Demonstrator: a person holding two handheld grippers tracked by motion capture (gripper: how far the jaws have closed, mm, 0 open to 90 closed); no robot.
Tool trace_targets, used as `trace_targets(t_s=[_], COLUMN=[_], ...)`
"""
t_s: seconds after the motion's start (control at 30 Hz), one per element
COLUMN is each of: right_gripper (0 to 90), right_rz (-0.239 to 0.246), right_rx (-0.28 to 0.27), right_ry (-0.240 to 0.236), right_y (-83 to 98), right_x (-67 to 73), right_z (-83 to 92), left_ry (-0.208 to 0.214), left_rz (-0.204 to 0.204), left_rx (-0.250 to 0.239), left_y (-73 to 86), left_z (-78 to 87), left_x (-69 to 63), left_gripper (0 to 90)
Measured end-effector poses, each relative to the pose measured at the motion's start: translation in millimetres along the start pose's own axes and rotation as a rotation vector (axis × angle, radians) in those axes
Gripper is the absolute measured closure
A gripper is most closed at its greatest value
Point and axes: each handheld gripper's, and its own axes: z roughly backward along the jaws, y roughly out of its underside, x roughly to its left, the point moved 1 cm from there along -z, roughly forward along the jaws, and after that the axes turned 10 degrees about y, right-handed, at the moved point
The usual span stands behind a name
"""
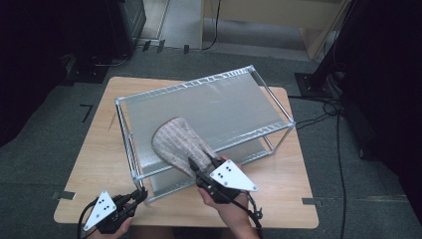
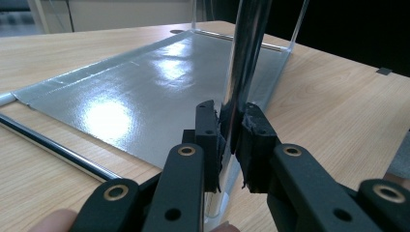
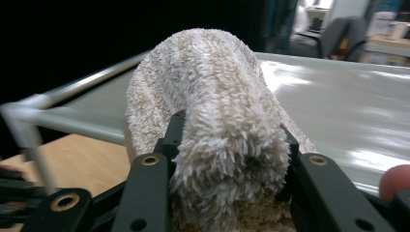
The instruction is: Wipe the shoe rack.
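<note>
The landmark was the two-tier rack of chrome tubes with grey sheet shelves standing on the light wooden table. The left gripper was clenched on the rack's shiny upright corner post at the corner nearest the person, low down by the bottom shelf. The right gripper grasped the fluffy beige-grey folded towel by its near end, while the rest of the towel lay on the rack's top shelf close to that same near corner, its gripped end overhanging the front rail. The risk judged from here was that the soft pile could slip from the pads and the towel slide off the front rail onto the table. A pull on the cloth could also drag the light rack if the hold on the smooth post slipped.
</note>
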Motion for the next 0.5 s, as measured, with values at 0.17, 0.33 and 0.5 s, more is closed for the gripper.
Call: trace_targets(t_s=[0.17, 0.33, 0.5], right_gripper=[62.5, 62.2, 62.1], right_rz=[-0.031, -0.059, -0.099], right_rx=[0.006, 0.018, 0.032], right_ry=[0.091, 0.197, 0.294], right_y=[3.4, 5.3, 6.7], right_x=[-40.8, -86.0, -128.8], right_z=[5.0, 9.3, 12.8], left_ry=[0.003, 0.012, 0.015], left_rz=[-0.001, 0.000, -0.005], left_rx=[-0.002, 0.000, 0.004], left_y=[0.2, 0.2, 0.1], left_z=[0.0, -0.5, -0.8], left_x=[0.4, -0.2, -0.7], left_gripper=[80.3, 80.3, 80.3])
